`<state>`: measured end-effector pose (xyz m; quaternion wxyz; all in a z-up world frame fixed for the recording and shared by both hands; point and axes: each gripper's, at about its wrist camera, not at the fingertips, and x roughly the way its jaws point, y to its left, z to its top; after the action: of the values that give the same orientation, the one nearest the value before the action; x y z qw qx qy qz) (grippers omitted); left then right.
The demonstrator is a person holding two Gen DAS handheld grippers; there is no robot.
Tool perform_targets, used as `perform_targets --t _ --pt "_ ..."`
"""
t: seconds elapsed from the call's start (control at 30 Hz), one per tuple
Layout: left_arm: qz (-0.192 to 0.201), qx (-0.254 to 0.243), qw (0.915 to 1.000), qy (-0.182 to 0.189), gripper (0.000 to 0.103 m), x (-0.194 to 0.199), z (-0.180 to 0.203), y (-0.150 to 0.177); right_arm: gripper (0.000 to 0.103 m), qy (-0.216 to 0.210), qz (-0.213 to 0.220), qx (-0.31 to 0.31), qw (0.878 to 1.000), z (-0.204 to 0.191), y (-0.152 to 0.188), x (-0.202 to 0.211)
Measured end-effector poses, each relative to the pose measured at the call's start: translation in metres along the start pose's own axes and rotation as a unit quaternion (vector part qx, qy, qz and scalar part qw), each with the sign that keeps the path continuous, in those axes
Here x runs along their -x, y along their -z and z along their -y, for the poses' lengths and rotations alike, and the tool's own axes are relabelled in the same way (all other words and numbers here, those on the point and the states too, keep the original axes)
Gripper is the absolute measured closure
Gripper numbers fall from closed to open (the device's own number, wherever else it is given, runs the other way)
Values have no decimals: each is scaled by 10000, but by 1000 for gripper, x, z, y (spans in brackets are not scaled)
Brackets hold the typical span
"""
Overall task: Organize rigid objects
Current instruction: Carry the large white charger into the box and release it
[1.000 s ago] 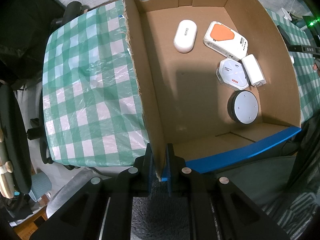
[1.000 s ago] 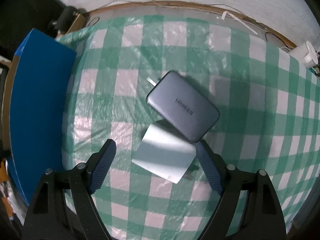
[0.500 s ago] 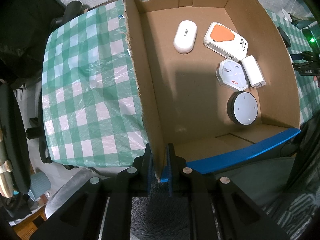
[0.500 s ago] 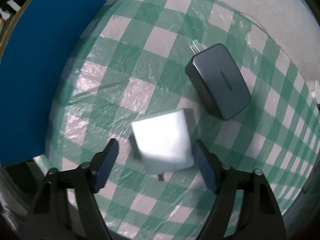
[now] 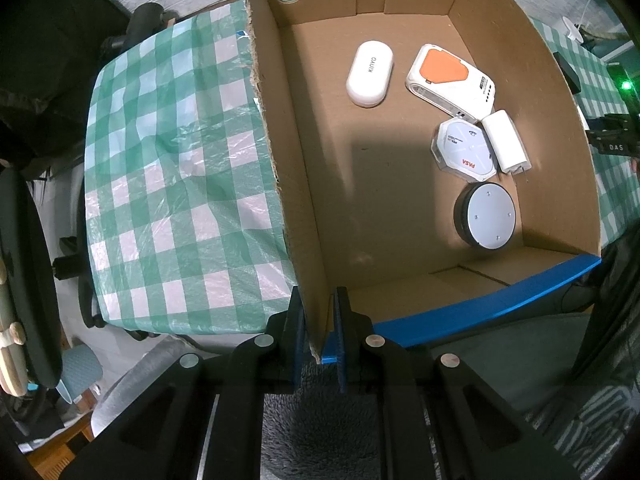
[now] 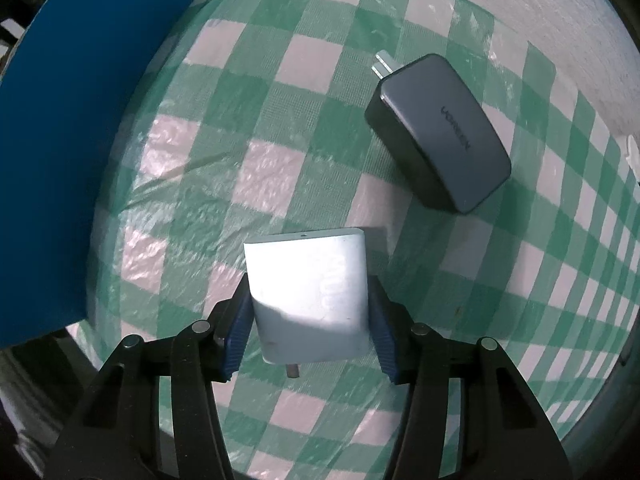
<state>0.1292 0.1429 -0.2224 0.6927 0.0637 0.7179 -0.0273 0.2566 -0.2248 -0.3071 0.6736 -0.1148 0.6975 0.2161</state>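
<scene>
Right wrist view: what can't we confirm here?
- White charger: underside and most of its prongs hidden by its own body; whether it has left the tablecloth cannot be told.
- Grey charger: prongs mostly hidden behind its body.
- Cardboard box: only a blue outer wall shows, cut off by the left edge.

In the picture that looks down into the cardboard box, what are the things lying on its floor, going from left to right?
White oval case → white and orange device → white hexagonal gadget → small white adapter. The round grey-topped disc sits nearer the camera, below the hexagon and adapter, so its place in the order is unclear.
</scene>
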Motion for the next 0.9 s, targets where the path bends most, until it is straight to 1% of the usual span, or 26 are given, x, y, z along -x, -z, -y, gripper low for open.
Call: perform_targets --t 0.3,0.37,0.4,0.53,0.57,0.67,0.7,0.73,0.77,0.9 --pt "-3 -8 10000 -9 91 0 0 0 50 -39 61 -52 10000 -9 6 35" --pt "-1 -10 10000 -7 91 0 0 0 50 -31 96 -24 9999 -23 8 48" --pt "-2 -14 10000 -10 91 0 0 0 50 -33 112 1 9999 -35 2 54" --pt "-2 -12 10000 -13 91 0 0 -1 50 -89 247 146 9996 -57 -5 84" --pt "1 -19 10000 -19 91 0 1 -1 50 -93 257 176 9995 -57 -8 90" --pt "8 -14 10000 -7 91 0 1 -1 50 -143 328 338 9988 -73 -11 108" --pt "13 -10 10000 -2 91 0 1 -1 50 -170 357 469 9981 -85 -12 115" --pt "20 -5 10000 9 91 0 1 -1 50 -175 376 541 9977 -82 -21 113" --pt "20 -15 10000 5 91 0 1 -1 50 -174 406 612 9972 -85 -21 114" --pt "46 -25 10000 18 91 2 1 -1 50 -232 455 863 9950 -111 -34 124"
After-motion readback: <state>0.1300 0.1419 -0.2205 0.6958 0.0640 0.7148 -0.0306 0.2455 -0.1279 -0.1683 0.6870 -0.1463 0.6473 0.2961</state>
